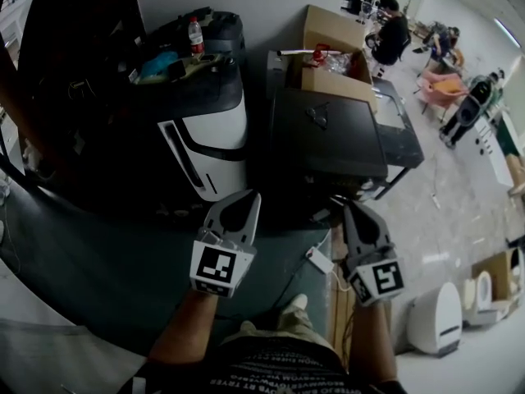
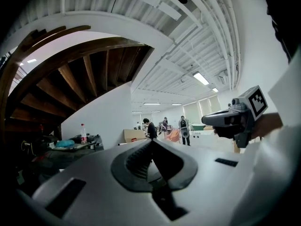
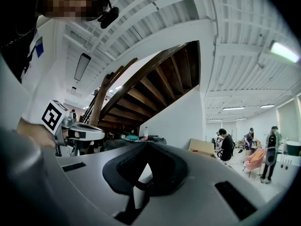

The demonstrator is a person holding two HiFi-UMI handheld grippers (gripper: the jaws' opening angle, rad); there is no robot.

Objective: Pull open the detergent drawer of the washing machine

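A dark, flat-topped machine (image 1: pixel 324 134) stands straight ahead of me in the head view. Its front is hidden from above, and I see no detergent drawer in any view. My left gripper (image 1: pixel 246 197) is held level and points at the machine's near left side, short of it. The right gripper (image 1: pixel 354 208) is level beside it, near the machine's near right corner. Both are shut with nothing between the jaws. In the left gripper view the shut tips (image 2: pixel 151 142) meet, and the right gripper (image 2: pixel 235 119) shows alongside. The right gripper view shows its shut tips (image 3: pixel 146 145).
A white and black appliance (image 1: pixel 205 138) stands left of the machine, with a bottle (image 1: pixel 195 35) and clutter on top. An open cardboard box (image 1: pixel 332 64) sits behind the machine. A white adapter (image 1: pixel 318 259) with cables lies on the floor. People (image 1: pixel 392 31) are at the back right.
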